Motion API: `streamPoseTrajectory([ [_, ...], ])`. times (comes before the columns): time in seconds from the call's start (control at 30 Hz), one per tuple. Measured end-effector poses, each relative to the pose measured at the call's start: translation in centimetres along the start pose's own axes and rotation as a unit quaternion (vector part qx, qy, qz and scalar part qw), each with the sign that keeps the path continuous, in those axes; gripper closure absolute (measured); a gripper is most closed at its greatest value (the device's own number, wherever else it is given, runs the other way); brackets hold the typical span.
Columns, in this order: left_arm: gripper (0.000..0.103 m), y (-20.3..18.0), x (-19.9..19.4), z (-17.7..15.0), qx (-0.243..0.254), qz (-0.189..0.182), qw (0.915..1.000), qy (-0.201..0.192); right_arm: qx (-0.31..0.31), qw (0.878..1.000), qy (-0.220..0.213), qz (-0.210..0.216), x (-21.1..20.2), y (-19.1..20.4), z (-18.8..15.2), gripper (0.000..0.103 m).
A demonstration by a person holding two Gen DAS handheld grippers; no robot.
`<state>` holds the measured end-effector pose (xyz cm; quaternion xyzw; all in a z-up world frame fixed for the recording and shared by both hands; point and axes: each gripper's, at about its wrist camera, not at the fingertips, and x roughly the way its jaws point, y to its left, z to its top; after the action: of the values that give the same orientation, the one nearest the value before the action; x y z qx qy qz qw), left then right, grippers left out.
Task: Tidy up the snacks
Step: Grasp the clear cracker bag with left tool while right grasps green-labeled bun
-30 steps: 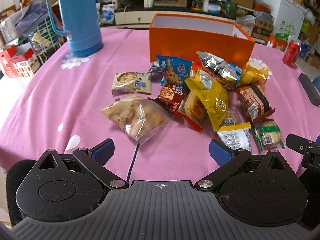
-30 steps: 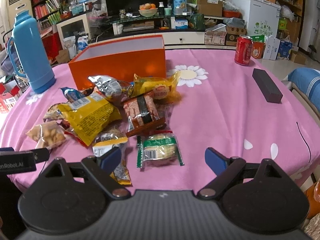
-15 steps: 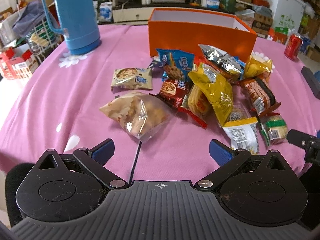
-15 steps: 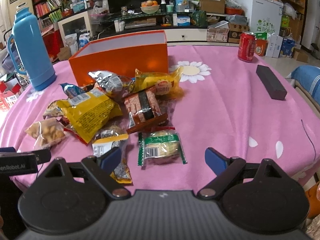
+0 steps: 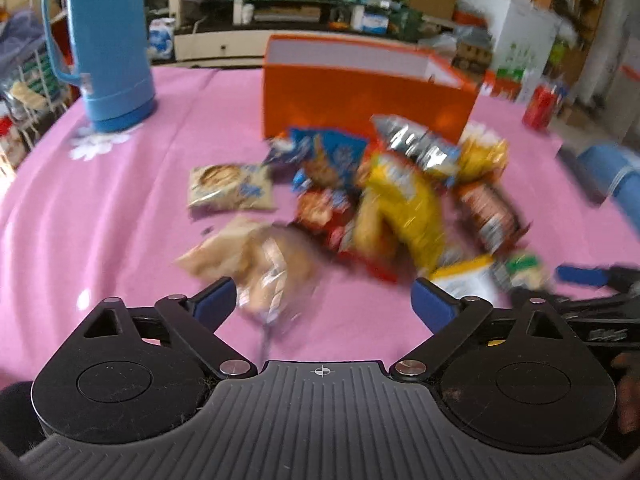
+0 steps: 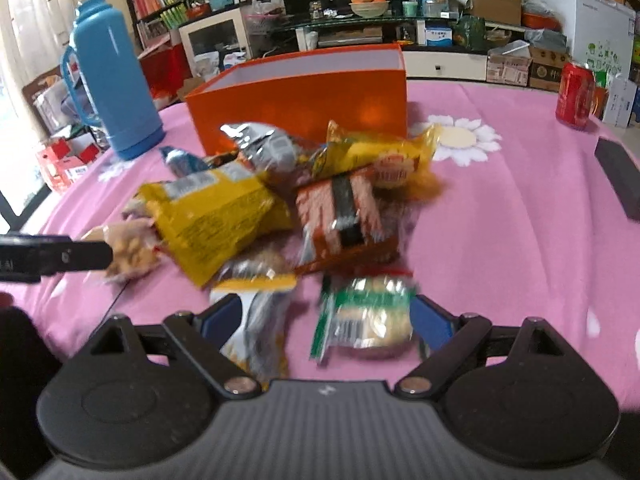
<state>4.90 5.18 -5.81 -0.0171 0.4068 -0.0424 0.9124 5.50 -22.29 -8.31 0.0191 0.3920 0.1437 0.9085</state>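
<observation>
Snacks (image 6: 280,216): larger in frame than before.
Left gripper (image 5: 322,300): closing, clear biscuit bag (image 5: 256,260) between jaws, unpressed.
Right gripper (image 6: 326,318): wide, green packet (image 6: 368,316) between, ungripped.
Right view only: black block (image 6: 618,176) at three o'clock.

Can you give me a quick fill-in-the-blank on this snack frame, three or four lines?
1. The snack packets lie heaped in front of the open ____ box.
2. The tall flask at the table's left is ____.
3. The can on the far right is ____.
4. The tablecloth is ____ with white flowers.

Missing words: orange; blue; red; pink
</observation>
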Motion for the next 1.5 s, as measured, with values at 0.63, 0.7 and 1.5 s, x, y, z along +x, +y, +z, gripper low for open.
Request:
streamPoseTrajectory([
  [0.63,0.049,5.6,8.0,3.0,0.069,0.104,0.9915,0.038,-0.017,0.999,0.014,-0.031,-0.1,0.4,0.0,0.012],
  [0.7,0.053,6.8,7.1,3.1,0.052,0.087,0.9943,0.033,-0.031,0.999,0.011,-0.036,0.1,1.0,0.1,0.012],
  [1.5,0.021,9.1,3.3,0.6,-0.141,0.109,0.9839,0.013,-0.019,0.995,0.020,-0.093,4.8,-2.5,0.4,0.020],
])
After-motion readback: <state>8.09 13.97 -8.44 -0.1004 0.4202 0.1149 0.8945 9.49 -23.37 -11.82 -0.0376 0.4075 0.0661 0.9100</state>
